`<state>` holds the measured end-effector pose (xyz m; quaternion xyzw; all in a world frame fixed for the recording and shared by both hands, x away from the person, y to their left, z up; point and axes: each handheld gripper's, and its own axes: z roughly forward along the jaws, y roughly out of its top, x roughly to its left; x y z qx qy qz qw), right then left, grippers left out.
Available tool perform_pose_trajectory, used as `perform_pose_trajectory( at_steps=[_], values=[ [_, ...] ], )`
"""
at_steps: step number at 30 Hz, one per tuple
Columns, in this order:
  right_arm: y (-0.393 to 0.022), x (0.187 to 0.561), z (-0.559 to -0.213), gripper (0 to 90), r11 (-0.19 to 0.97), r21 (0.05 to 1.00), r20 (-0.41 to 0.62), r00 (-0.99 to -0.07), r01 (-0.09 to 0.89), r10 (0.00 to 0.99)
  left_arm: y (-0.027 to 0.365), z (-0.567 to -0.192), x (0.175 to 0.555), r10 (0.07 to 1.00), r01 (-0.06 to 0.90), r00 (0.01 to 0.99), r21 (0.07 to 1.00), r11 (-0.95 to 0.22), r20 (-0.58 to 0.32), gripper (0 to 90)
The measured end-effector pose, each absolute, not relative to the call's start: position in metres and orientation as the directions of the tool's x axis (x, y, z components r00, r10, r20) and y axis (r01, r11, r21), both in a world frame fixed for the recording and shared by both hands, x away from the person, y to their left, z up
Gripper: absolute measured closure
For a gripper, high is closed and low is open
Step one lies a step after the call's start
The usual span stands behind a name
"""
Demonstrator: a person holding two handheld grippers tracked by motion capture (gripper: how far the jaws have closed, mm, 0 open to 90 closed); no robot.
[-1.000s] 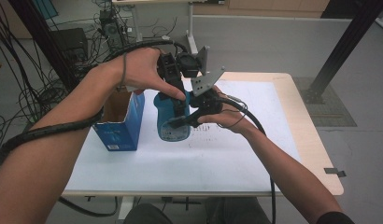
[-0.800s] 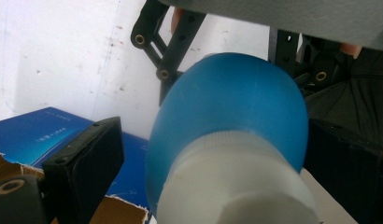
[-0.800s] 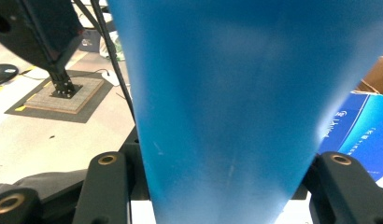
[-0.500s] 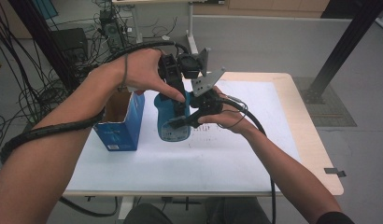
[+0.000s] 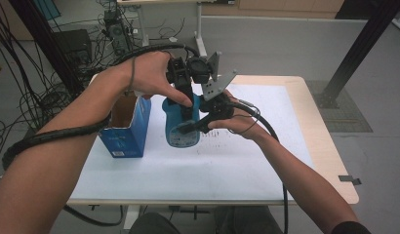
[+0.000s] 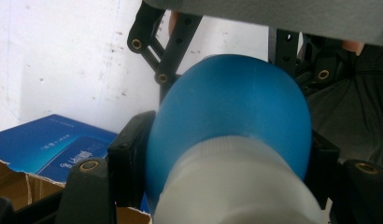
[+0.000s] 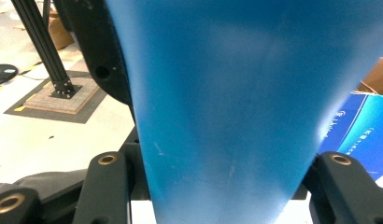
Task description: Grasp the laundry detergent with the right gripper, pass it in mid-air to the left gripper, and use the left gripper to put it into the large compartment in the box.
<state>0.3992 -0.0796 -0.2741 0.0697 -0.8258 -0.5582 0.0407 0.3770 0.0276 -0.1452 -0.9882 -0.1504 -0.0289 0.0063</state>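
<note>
The left gripper (image 5: 184, 100) has just closed its jaws on the neck of the blue bottle (image 5: 181, 124), by what looks like a pale cap (image 6: 236, 186). The right gripper (image 5: 195, 127) pinches the bottle's body from 3 o'clock. The bottle stands upright at the middle of the table (image 5: 266, 165). An open blue box (image 5: 127, 127) sits just beside it at 9 o'clock.

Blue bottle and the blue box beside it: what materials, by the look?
Blue bottle: likely plastic with a matte, slightly frosted finish; even colour and soft highlights in both gripper views, plus a whitish translucent neck or cap. Blue box: printed cardboard with a light sheen; its torn top flaps show raw brown board. Both grippers are shut on the bottle.
</note>
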Motion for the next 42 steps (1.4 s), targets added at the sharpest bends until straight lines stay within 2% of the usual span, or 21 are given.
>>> perform_pose_trajectory(
  at_steps=[42],
  values=[
    [-0.0772,0.3984,-0.2753,43.9,0.373,0.923,-0.032,-0.986,-0.092,-0.162,0.0264,-0.1480,0.3746,0.293,0.296,0.953,-0.030,-0.955,0.073,35.7]
  ],
)
